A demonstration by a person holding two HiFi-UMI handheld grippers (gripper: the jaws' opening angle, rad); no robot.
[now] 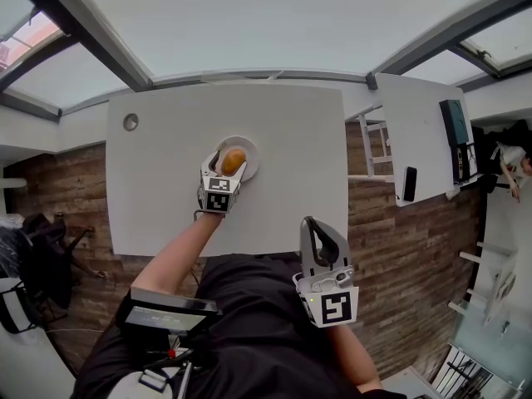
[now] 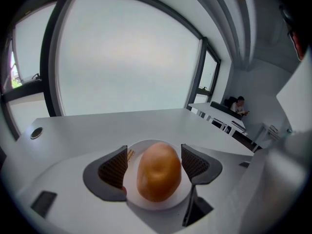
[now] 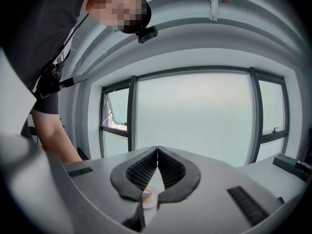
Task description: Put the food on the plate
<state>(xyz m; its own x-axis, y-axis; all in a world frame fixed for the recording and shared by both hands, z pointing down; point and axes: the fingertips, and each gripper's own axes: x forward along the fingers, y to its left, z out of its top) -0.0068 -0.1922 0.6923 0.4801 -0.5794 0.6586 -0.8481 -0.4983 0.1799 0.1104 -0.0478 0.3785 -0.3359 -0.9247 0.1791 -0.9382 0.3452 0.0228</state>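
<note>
1. While the left claw (image 2: pixel 155 162) hovers at the white plate (image 2: pixel 151 144), its jaws stand apart on either side of the brown food (image 2: pixel 158 172), which lies on that plate.
2. The right claw (image 3: pixel 157 150) is closed tip to tip, near the person's torso and off the worktop (image 1: pixel 166 181).
3. A round hole (image 1: pixel 130 122) sits well left of the plate, and a phone (image 1: pixel 409 183) lies on the neighbouring table.

My head view looks steeply down on the table (image 1: pixel 283 181), with the plate (image 1: pixel 250 153) near frame centre. The left gripper view sits low and close over that same plate, facing the windows (image 2: pixel 122 57). The right gripper view faces windows from farther back, with the person (image 3: pixel 48 57) at upper left.
</note>
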